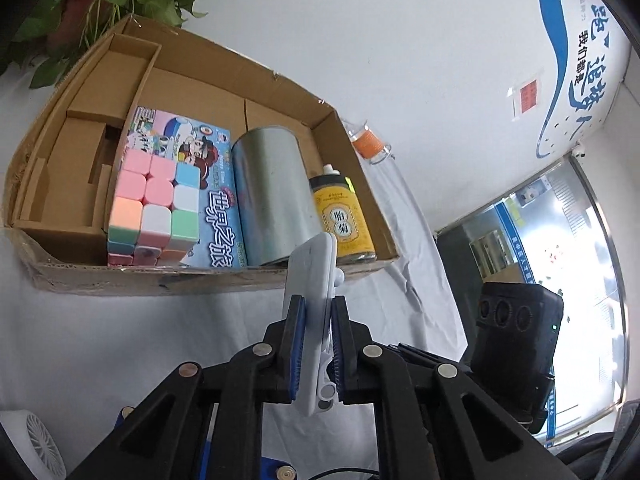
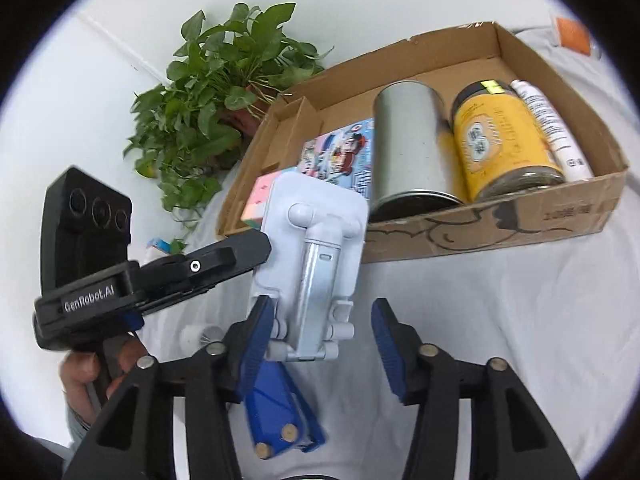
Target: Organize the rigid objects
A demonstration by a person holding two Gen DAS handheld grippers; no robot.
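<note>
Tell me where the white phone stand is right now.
The white phone stand is clamped in the left gripper, above the white cloth just before the cardboard box, near the silver can.

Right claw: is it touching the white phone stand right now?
Cannot tell. In the right wrist view the right claw is spread around the white phone stand; one side overlaps it, the other shows a gap.

Left wrist cam sits low behind its tool [image 1: 314, 344], looking up along the fingers at the cardboard box [image 1: 224, 276] close ahead, with wall and a window off to the right. Right wrist cam looks from further right across the bench [image 2: 500, 320]. Both catch the box [image 2: 500, 224], the plant [image 2: 212, 92] and the white phone stand [image 2: 312, 248].
</note>
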